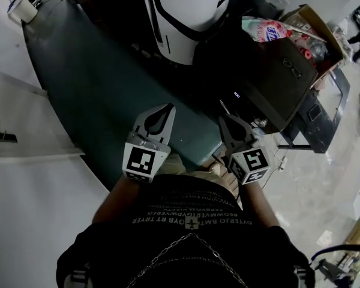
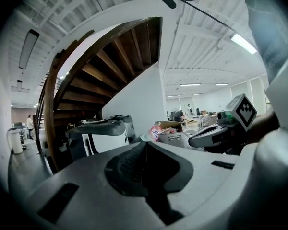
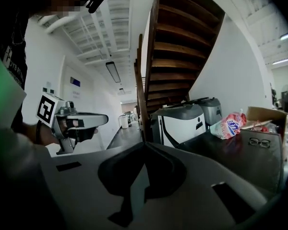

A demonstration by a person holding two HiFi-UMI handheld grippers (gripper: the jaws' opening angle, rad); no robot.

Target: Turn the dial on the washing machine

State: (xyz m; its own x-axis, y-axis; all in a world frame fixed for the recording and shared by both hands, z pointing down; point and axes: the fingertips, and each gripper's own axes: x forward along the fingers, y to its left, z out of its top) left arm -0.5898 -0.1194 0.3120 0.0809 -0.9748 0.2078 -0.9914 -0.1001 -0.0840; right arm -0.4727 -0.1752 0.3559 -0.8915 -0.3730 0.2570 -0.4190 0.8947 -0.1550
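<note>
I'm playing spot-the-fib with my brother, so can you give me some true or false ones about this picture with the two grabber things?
1. The left gripper and the right gripper are both shut and empty. True.
2. The right gripper is gripping a dial. False: it grips nothing and is held up in the air.
3. A pair of glasses lies on the dark top. True.
4. The pink-and-white bag lies on the floor. False: it lies up on the dark top, beside the cardboard box.
</note>
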